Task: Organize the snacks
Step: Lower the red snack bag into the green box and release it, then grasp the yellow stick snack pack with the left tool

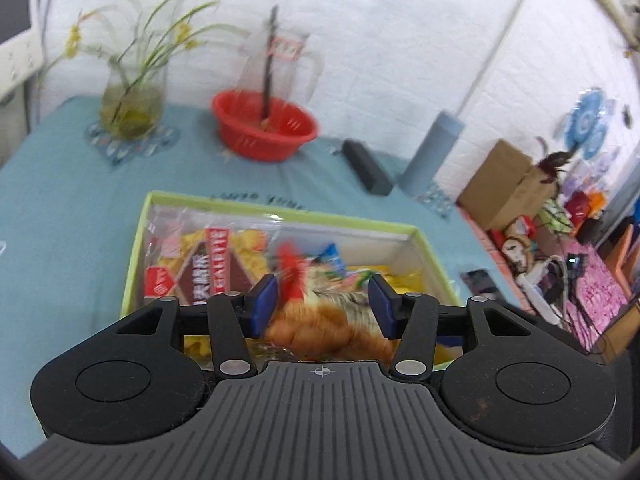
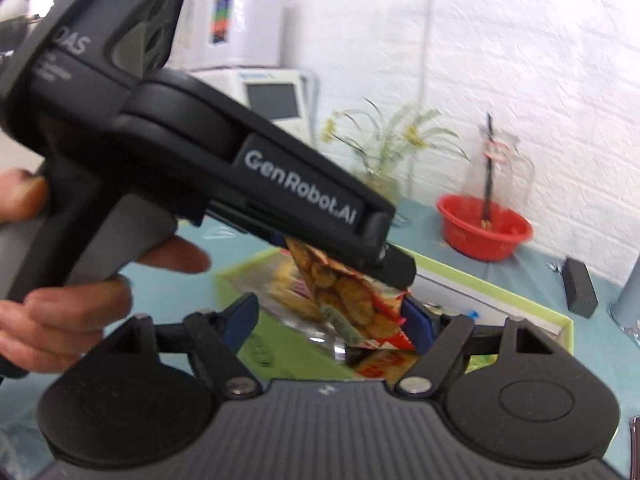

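A green-rimmed box [image 1: 140, 236] on the teal tablecloth holds several snack packets, among them a clear bag of yellow crisps [image 1: 200, 256]. My left gripper [image 1: 322, 306] has its blue pads apart around an orange and red snack bag [image 1: 320, 320] that lies between them over the box. In the right wrist view the left gripper's body [image 2: 240, 168] crosses the frame with that bag [image 2: 348, 300] hanging below it. My right gripper [image 2: 332, 320] is open just in front of the box [image 2: 560, 320], and the bag hangs beside its right pad.
A red basket [image 1: 266, 128] and a clear jug stand at the table's back. A glass vase of plants [image 1: 134, 100] is back left. A black block [image 1: 368, 166] and a blue cylinder [image 1: 434, 152] are back right. Cardboard box and clutter lie beyond the right edge.
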`<state>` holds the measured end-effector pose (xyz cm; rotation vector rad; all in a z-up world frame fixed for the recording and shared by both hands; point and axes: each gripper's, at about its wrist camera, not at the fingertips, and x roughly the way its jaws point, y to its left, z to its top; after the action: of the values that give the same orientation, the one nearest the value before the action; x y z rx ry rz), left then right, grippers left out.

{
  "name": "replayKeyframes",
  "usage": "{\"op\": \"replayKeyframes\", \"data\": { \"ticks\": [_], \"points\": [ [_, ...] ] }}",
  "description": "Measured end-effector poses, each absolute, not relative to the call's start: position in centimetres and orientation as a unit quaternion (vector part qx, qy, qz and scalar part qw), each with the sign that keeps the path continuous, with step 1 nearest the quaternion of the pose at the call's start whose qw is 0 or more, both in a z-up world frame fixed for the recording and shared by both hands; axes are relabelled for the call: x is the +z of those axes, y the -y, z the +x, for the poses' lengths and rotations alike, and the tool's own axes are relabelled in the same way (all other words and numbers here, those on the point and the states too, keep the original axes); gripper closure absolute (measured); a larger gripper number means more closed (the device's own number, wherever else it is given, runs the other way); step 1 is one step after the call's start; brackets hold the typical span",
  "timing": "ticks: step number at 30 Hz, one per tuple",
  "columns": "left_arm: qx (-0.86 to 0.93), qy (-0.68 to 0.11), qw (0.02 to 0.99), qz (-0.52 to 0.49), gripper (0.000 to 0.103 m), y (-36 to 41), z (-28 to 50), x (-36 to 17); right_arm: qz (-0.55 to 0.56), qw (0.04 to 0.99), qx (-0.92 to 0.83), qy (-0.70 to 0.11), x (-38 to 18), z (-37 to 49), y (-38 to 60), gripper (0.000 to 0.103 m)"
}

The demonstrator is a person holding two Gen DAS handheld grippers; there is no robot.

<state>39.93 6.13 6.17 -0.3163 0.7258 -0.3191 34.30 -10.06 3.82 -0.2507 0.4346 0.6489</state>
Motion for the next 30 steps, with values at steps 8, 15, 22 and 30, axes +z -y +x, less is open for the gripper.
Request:
{"op": "replayKeyframes", "data": {
  "ticks": [8,15,22,30],
  "points": [
    [-0.159,-0.273,0.936,-0.157,0.047,-9.0,33.8,8.2,-0.09,0.93,0.322,-0.153,3.8,28.3,13.6,0.009],
    [-0.173,-0.307,0.929,-0.109,0.034,-7.5,29.1,4.9,-0.092,0.905,0.343,-0.233,0.2,28.0,13.5,0.009],
    [-0.165,-0.394,0.899,-0.101,0.04,-5.1,31.8,-0.6,-0.086,0.887,0.342,-0.298,-4.0,29.1,11.4,0.009],
    [-0.155,-0.424,0.885,-0.111,0.041,-4.5,33.3,-3.1,-0.082,0.886,0.333,-0.311,-5.2,29.6,10.6,0.009]
  ]
}}
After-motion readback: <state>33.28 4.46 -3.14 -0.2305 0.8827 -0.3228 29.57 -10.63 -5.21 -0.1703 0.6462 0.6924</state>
